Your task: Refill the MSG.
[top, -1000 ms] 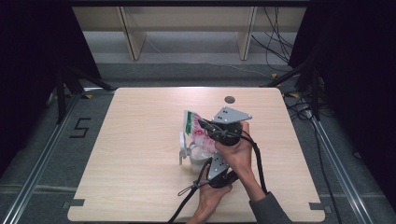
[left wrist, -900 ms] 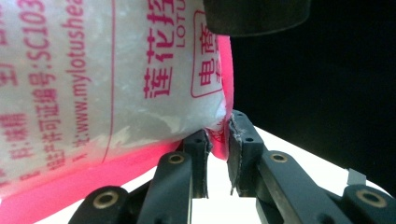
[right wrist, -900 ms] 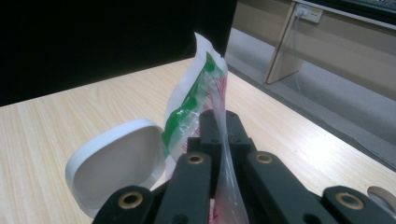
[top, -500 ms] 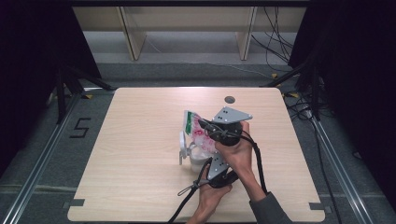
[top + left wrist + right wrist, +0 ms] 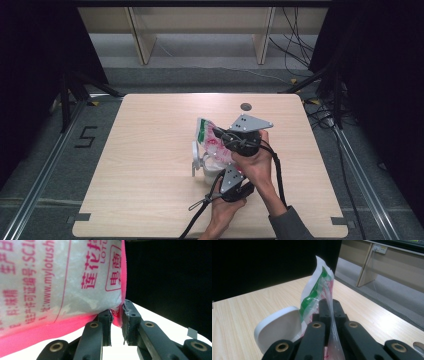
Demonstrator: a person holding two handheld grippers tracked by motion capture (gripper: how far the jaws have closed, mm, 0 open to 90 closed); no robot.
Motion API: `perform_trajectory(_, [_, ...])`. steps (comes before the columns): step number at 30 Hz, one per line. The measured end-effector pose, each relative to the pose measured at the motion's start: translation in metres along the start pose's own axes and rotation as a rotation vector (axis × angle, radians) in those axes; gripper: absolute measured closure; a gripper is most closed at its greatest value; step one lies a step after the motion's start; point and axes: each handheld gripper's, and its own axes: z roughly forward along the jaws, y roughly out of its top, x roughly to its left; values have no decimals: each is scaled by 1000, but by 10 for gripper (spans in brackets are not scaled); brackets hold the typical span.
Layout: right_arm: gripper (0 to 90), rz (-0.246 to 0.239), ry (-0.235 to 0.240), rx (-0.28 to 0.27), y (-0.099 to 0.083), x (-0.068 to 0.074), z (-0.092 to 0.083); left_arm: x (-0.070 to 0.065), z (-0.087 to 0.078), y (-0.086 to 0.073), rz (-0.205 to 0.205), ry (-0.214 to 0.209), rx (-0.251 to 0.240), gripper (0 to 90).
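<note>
A white-and-pink plastic bag (image 5: 209,141) with a green top band is held up at the middle of the table. In the right gripper view my right gripper (image 5: 329,305) is shut on the bag's clear upper edge (image 5: 318,290). In the left gripper view my left gripper (image 5: 116,315) is shut on the pink bottom corner of the bag (image 5: 62,277). Under the bag stands a white container (image 5: 210,169) with its flip lid (image 5: 279,327) open. In the high view the right gripper (image 5: 222,135) is above the left gripper (image 5: 222,170).
A small dark round spot (image 5: 245,106) lies near the table's far edge. Black cables (image 5: 200,209) trail from the grippers toward the table's front edge (image 5: 150,232). Bare wood (image 5: 145,150) lies to the left and right of the hands.
</note>
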Motion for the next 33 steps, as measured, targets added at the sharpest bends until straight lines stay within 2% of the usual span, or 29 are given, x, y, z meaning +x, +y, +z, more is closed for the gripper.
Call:
perform_trajectory(1, [900, -14, 3, 4, 1, -1, -2, 0, 0, 0, -1, -8, -11, 785])
perform_trajectory(3, [900, 4, 21, 5, 1, 0, -3, 0, 0, -1, -1, -7, -10, 785])
perform_trajectory(4, [900, -3, 5, -2, 1, -1, -4, 0, 1, -1, -2, -7, -10, 785])
perform_trajectory(5, [900, -3, 16, -4, 1, 0, -4, -1, 0, -1, 4, 3, 5, 785])
perform_trajectory(7, [900, 5, 15, 0, 1, 0, -6, -1, 0, -2, 2, 4, 4, 785])
perform_trajectory(9, [900, -11, 15, -7, 1, -2, -8, 0, 1, -3, -1, -5, -13, 785])
perform_trajectory(10, [900, 3, 18, 0, 1, -2, -10, -1, 0, -3, 0, -6, -5, 785])
perform_trajectory(13, [900, -8, 14, -13, 1, -2, -12, -1, -1, -4, 3, -12, -2, 784])
perform_trajectory(15, [900, 5, 13, -7, 1, -2, -17, -1, -2, -5, 15, 3, 16, 784])
perform_trajectory(16, [900, 10, 16, -14, 1, -1, -18, -1, -2, -5, 14, -4, 10, 784])
perform_trajectory(18, [900, -15, 19, -16, 1, -3, -20, -1, -2, -6, 11, -4, 12, 783])
perform_trajectory(21, [900, 8, 21, -22, 0, -3, -25, -2, -3, -7, 16, 1, 19, 781])
perform_trajectory(25, [900, -5, 39, -34, -3, -5, -31, -2, -3, -9, 11, -8, 31, 771])
perform_trajectory(26, [900, 14, 33, -34, -4, -5, -33, -3, -3, -10, 12, -9, 27, 769])
perform_trajectory(27, [900, 0, 42, -42, -4, -7, -35, -3, -3, -10, 21, -18, 38, 767])
perform_trajectory(29, [900, 25, 39, -43, -6, -8, -39, -3, -3, -11, 23, -24, 42, 758])
perform_trajectory(30, [900, 9, 38, -48, -7, -10, -41, -3, -3, -12, 27, -27, 46, 753])
perform_trajectory(32, [900, 44, 40, -62, -9, -11, -46, -3, -4, -12, 21, -26, 51, 747])
perform_trajectory(33, [900, 46, 51, -64, -10, -12, -49, -3, -5, -12, 26, -15, 64, 747])
